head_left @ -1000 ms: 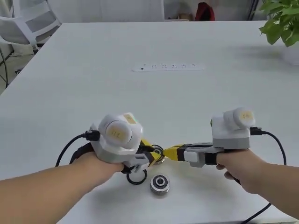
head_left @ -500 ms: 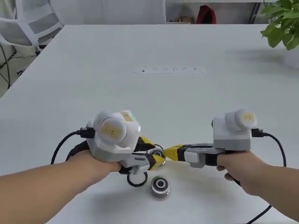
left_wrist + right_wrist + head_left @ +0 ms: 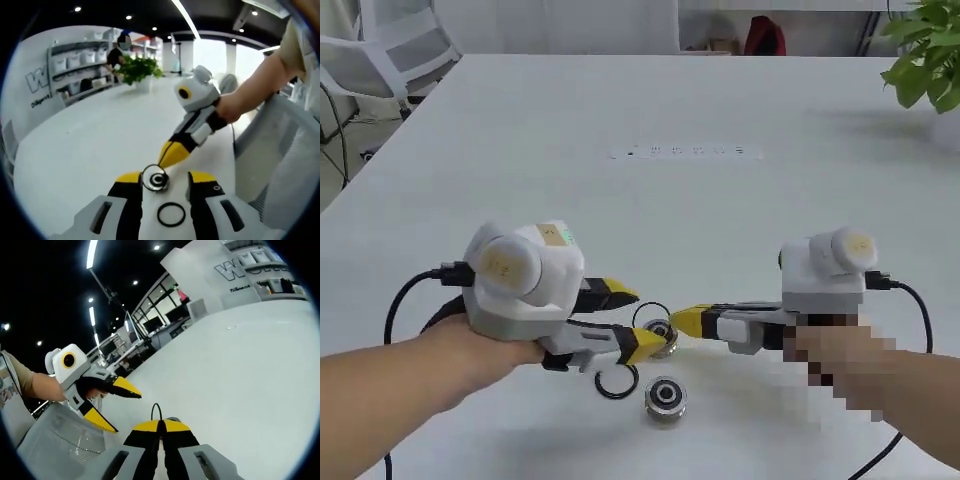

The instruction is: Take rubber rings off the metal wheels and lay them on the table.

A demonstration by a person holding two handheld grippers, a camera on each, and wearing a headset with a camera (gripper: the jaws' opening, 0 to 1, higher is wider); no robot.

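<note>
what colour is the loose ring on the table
The ring is black, clearest in the left gripper view.

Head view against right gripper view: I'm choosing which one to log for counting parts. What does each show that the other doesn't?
Head view: a loose ring and a wheel lying on the table near the person. Right gripper view: close up, the right gripper pinched shut on a thin black ring. Both: the left gripper with its jaws apart.
</note>
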